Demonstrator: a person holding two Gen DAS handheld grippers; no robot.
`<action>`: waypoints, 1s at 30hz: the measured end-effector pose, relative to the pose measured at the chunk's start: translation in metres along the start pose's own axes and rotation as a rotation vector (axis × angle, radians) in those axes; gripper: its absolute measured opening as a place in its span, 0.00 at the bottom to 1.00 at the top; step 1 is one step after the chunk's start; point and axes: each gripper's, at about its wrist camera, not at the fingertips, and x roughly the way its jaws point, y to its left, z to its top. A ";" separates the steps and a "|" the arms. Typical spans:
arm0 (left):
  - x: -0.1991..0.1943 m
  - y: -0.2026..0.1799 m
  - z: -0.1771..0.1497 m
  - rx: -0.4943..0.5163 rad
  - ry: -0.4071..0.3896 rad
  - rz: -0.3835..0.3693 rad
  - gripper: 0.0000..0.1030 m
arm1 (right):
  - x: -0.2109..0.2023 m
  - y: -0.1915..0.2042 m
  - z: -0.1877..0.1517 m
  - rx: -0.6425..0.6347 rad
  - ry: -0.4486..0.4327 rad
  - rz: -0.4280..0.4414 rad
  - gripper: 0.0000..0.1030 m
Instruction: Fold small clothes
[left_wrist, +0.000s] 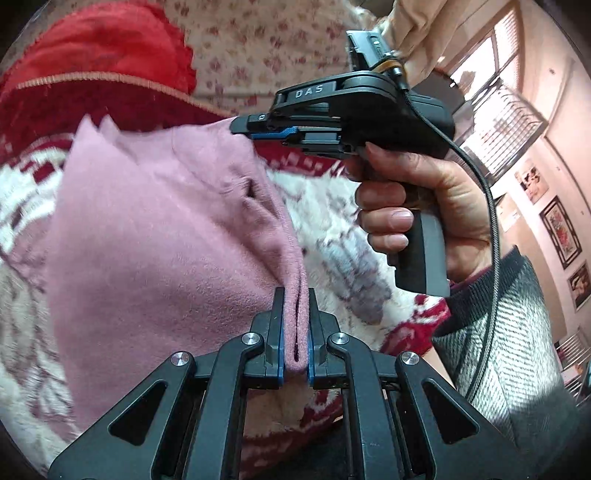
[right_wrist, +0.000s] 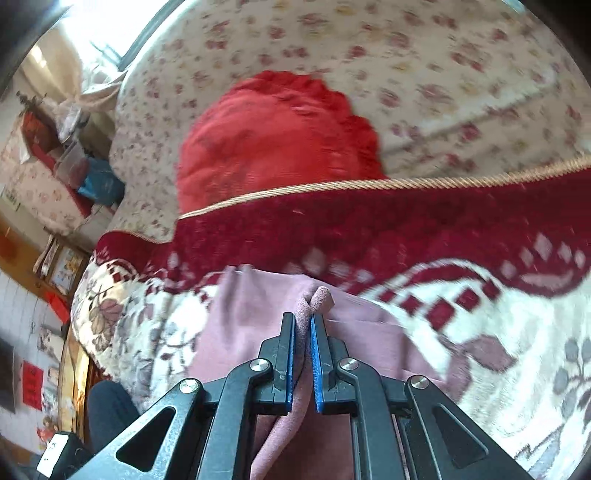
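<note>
A small pink garment (left_wrist: 159, 229) hangs stretched in the air above a red and white patterned blanket (left_wrist: 343, 236). My left gripper (left_wrist: 296, 295) is shut on a folded edge of the garment at its near corner. My right gripper (left_wrist: 240, 127), held in a hand, pinches the garment's far upper corner. In the right wrist view my right gripper (right_wrist: 303, 317) is shut on a bunched bit of the pink garment (right_wrist: 251, 325), which drapes down over the blanket (right_wrist: 480, 295).
A red cushion (right_wrist: 273, 136) and floral bedding (right_wrist: 424, 74) lie beyond the blanket. The holder's hand and grey striped sleeve (left_wrist: 491, 332) are at the right. A window and framed pictures (left_wrist: 557, 229) are on the far wall.
</note>
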 end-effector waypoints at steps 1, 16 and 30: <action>0.007 0.002 -0.002 -0.010 0.017 0.009 0.06 | 0.002 -0.010 -0.004 0.015 -0.002 -0.005 0.07; -0.051 0.003 -0.049 0.075 0.010 0.093 0.14 | -0.043 -0.056 -0.046 0.081 -0.163 -0.052 0.13; -0.048 0.072 -0.054 -0.110 -0.010 0.252 0.16 | -0.017 0.011 -0.100 -0.189 -0.012 -0.062 0.11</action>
